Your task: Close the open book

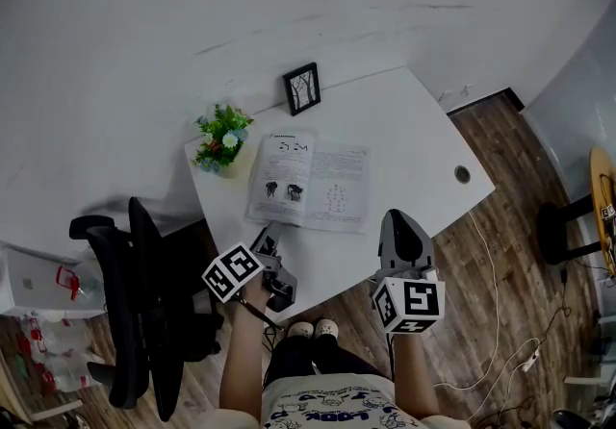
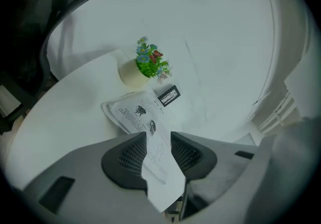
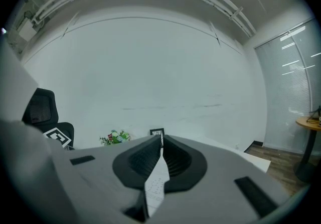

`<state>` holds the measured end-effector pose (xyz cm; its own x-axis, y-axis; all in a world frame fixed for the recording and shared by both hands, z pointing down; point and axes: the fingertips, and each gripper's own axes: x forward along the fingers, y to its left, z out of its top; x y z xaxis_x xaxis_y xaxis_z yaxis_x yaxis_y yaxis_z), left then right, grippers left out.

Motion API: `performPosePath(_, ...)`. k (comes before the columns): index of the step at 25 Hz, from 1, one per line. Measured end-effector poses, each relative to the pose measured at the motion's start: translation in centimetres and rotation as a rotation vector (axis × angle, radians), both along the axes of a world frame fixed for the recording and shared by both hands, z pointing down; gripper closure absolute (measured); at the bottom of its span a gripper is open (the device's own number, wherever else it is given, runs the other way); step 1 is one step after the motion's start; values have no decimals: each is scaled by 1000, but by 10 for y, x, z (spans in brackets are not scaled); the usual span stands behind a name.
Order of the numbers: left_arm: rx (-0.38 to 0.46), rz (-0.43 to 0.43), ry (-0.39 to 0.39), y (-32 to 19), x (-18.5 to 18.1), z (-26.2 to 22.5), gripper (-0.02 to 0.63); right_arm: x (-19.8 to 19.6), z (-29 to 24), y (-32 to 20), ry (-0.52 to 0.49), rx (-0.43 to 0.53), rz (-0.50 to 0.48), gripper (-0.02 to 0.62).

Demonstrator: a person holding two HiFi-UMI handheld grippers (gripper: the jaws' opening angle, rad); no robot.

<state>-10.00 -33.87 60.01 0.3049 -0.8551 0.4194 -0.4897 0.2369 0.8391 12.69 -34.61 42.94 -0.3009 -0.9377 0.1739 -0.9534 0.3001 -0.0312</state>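
A pale round pot (image 2: 131, 75) holding a green plant with small flowers (image 1: 223, 132) stands at the white table's (image 1: 414, 129) left edge. The left gripper (image 1: 272, 242), its jaws apart and empty, is at the near-left corner of the open printed paper book (image 1: 310, 182), which lies flat mid-table. The right gripper (image 1: 401, 225), its jaws together, is to the right of the book.

My left claw (image 2: 158, 135) is grey with black pads (image 2: 131, 155); book (image 2: 136, 113) white, black-printed; plant (image 2: 149, 62) green; frame (image 2: 169, 96) black.
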Motion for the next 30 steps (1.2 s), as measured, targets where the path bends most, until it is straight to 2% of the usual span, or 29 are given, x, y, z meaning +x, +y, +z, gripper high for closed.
performPosePath(7,-74,-60,134,-8,-9,33,458,3,7,-1,6,-14,12,560)
performPosePath(16,-152,-127,174,-12,-29,73,437,11,11,-6,8,-17,32,560)
performPosePath(30,-175,-206,227,-27,-46,91,428,27,9,-9,24,-15,64,560)
